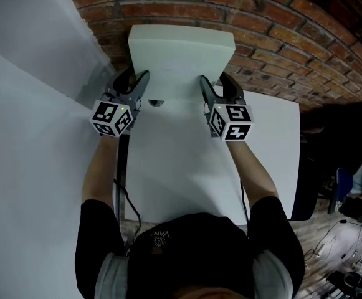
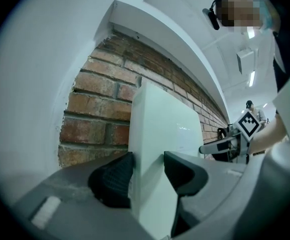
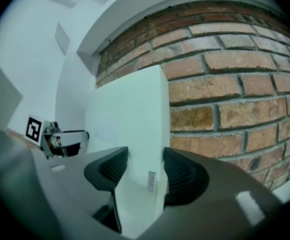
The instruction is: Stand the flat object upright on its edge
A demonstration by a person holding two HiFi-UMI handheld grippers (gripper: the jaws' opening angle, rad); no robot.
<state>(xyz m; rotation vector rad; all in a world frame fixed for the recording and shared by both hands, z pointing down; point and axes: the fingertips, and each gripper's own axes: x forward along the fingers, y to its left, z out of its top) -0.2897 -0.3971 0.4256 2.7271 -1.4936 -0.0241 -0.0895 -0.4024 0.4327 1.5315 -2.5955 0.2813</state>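
Brick wall (image 1: 280, 30) | left hand-held gripper (image 2: 147, 173), right hand-held gripper (image 3: 145, 171) — each clamps white panel (image 1: 181, 55) | seemingly upright

White flat rectangular slab (image 1: 181, 58) upright over far end of white bench (image 1: 268, 142), just before red brick wall (image 1: 280, 30). Left hand-held gripper (image 1: 134, 81) on slab's left edge, right hand-held gripper (image 1: 215, 83) on right edge; slab between them.
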